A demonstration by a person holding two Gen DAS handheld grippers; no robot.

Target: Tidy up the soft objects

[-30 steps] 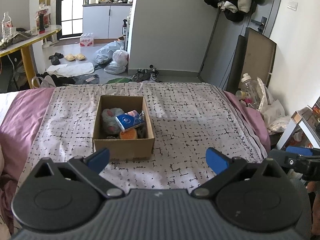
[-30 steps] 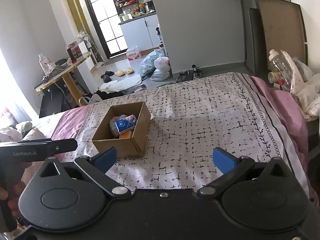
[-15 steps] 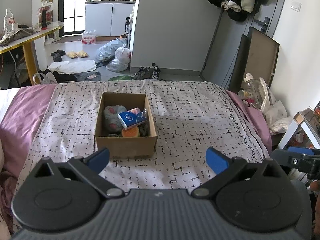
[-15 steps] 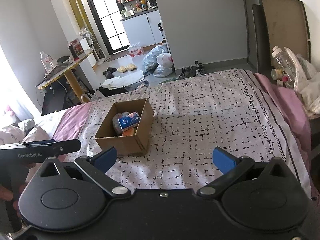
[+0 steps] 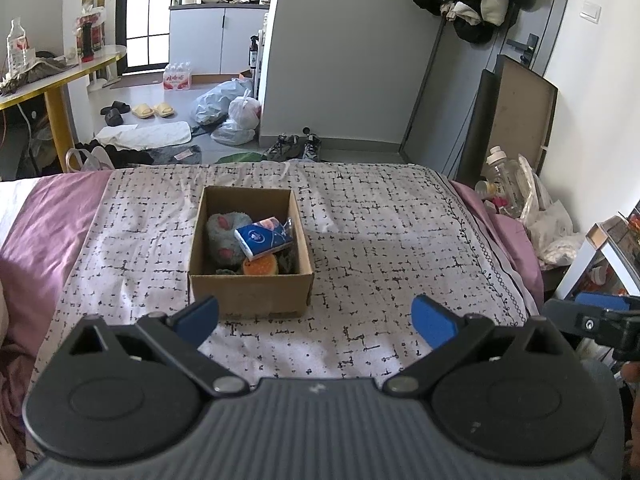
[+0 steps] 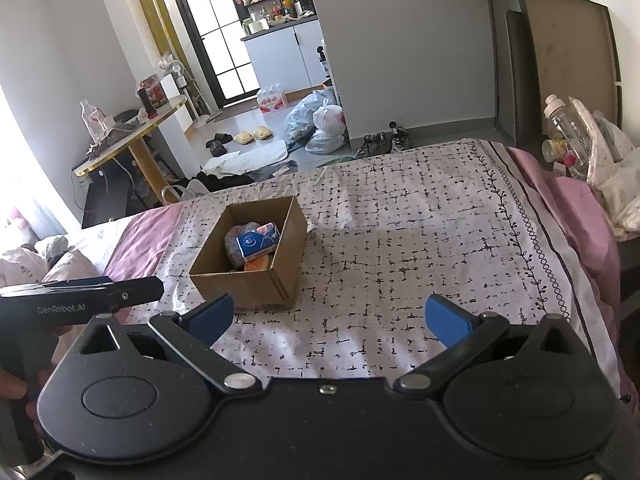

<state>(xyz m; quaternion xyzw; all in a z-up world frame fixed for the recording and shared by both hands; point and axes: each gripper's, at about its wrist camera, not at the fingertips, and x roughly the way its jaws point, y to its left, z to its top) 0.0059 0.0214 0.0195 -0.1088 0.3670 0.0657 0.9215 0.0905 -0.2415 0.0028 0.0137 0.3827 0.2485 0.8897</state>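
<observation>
A brown cardboard box [image 5: 250, 294] stands on the patterned bedspread [image 5: 384, 256]. It holds a grey plush [image 5: 222, 236], a blue tissue pack [image 5: 264, 238] and an orange sponge [image 5: 261, 267]. The box also shows in the right wrist view [image 6: 244, 290], with the tissue pack [image 6: 256, 242] on top. My left gripper [image 5: 316, 318] is open and empty, held above the bed just behind the box. My right gripper [image 6: 328, 318] is open and empty, further right of the box.
The bed's right edge has a pink sheet [image 6: 576, 216] and bottles and bags [image 6: 580, 140] beside it. Beyond the bed's far end lie shoes [image 5: 296, 146], plastic bags [image 5: 228, 110] and a yellow-legged table [image 5: 52, 92] on the left.
Both grippers have drawn back and risen slightly, so the box sits a little further off in both views. The jaws stay open and the box contents have not moved.
</observation>
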